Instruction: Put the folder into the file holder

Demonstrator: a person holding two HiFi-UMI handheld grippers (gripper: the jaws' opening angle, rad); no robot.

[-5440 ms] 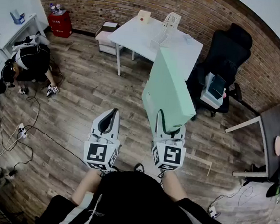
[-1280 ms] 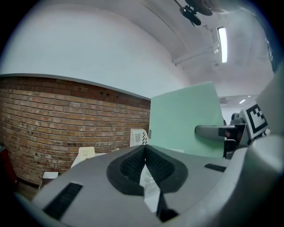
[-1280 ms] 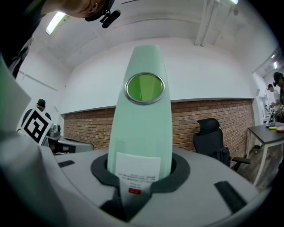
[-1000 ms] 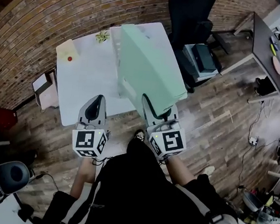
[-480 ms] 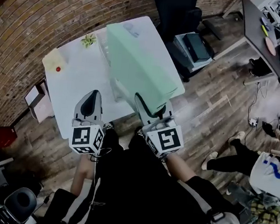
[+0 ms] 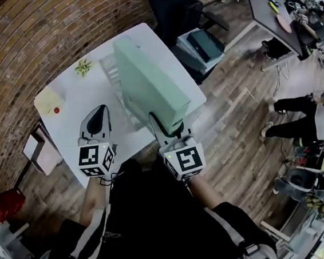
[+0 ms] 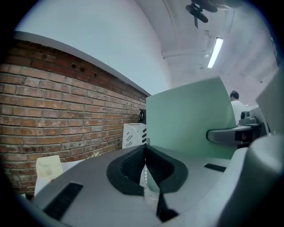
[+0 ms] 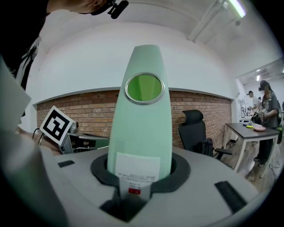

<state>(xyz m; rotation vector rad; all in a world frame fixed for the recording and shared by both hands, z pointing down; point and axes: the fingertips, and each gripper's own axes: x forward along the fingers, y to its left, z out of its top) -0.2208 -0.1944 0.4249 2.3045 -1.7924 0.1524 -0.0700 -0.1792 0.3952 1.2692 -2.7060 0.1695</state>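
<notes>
Now, folder [image 6: 149, 90] in right tongs [image 6: 161, 125], file holder [image 7: 132, 135] nearby

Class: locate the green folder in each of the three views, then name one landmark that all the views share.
Head view: folder at centre, over the white table.
Left gripper view: folder right of centre.
Right gripper view: folder dead centre, upright between the jaws.
Shared landmark: the brick wall.

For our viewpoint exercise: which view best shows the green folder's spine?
Right gripper view: the spine, with ring hole and label, faces the camera. Head view shows the folder from above; left gripper view, only its broad face.
</notes>
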